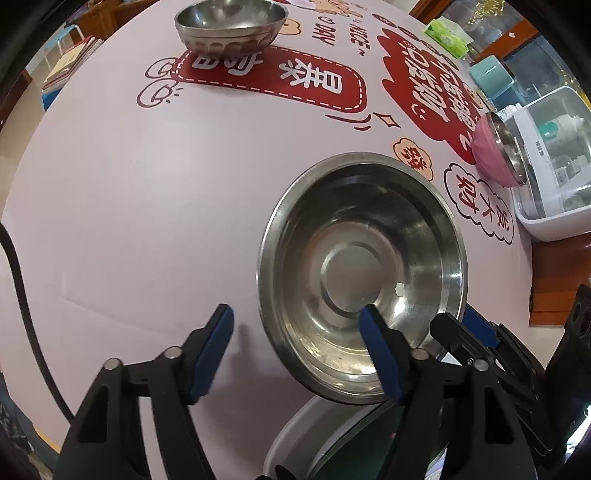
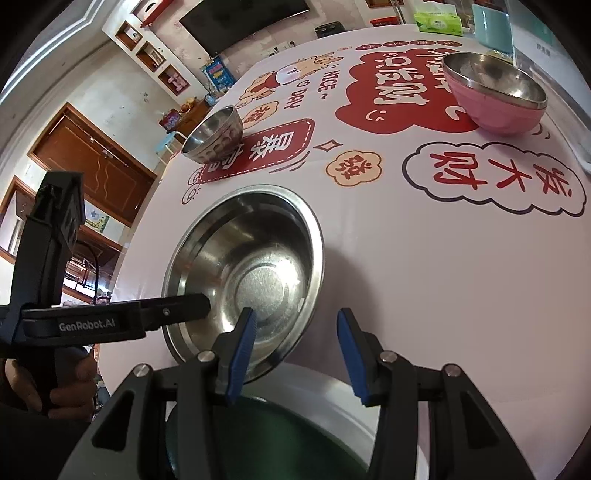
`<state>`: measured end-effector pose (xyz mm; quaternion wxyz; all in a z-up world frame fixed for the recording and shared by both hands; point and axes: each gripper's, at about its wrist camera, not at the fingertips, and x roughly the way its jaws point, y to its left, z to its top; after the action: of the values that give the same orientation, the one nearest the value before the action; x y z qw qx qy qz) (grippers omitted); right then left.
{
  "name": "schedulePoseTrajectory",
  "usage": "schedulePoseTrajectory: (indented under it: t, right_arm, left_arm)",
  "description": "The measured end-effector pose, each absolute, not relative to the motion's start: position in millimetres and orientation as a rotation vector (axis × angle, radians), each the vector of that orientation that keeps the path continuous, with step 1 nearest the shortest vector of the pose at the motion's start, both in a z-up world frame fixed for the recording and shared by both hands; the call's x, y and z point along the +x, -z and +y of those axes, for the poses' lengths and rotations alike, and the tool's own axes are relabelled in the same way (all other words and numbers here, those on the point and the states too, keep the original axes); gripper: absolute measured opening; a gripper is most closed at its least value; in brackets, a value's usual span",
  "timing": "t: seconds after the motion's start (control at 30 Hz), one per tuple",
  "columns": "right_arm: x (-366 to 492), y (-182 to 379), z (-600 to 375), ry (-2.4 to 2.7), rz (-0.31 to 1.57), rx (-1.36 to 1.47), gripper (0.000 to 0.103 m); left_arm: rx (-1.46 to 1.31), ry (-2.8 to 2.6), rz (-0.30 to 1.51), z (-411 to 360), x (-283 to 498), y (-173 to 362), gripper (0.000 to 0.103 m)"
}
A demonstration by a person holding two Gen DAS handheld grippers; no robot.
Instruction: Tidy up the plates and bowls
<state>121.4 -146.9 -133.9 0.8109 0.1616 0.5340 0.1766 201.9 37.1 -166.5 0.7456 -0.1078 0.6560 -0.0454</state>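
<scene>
Steel everywhere: my wide shallow stainless-steel basin (image 1: 364, 280) sits on the pink printed counter (image 1: 147, 206), its near rim over a white plate with a green centre (image 2: 295, 435). My left gripper (image 1: 295, 354) gapes, one finger inside the basin; my right gripper (image 2: 295, 354) gapes too. Beyond stand a small embossed steel bowl (image 1: 227, 26) and a pink steel-lined bowl (image 2: 495, 96), with a white plastic box (image 1: 554, 158) just beside the pink one.

My left gripper (image 1: 295, 328), matte black with blue finger pads (image 1: 212, 350), silver pivot pins, white GenRobot.AI lettering, my right gripper (image 2: 295, 328) alike, bare fingers on the handle.
</scene>
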Motion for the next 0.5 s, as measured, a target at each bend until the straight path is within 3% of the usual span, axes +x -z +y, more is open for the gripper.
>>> schedulePoseTrajectory:
  t: [0.13, 0.27, 0.5]
  right_arm:
    - [124.1, 137.1, -147.8, -0.394, 1.148, 0.35, 0.033]
    - [126.0, 138.5, -147.7, -0.403, 1.149, 0.355, 0.024]
    - [125.3, 137.3, -145.1, -0.424, 1.143, 0.356, 0.017]
  left_arm:
    - [-0.243, 0.084, 1.443, 35.2, 203.1, 169.6, 0.05]
    - [-0.249, 0.077, 1.448, 33.7, 204.1, 170.4, 0.032]
    - [-0.242, 0.065, 1.451, 37.1, 204.7, 170.8, 0.023]
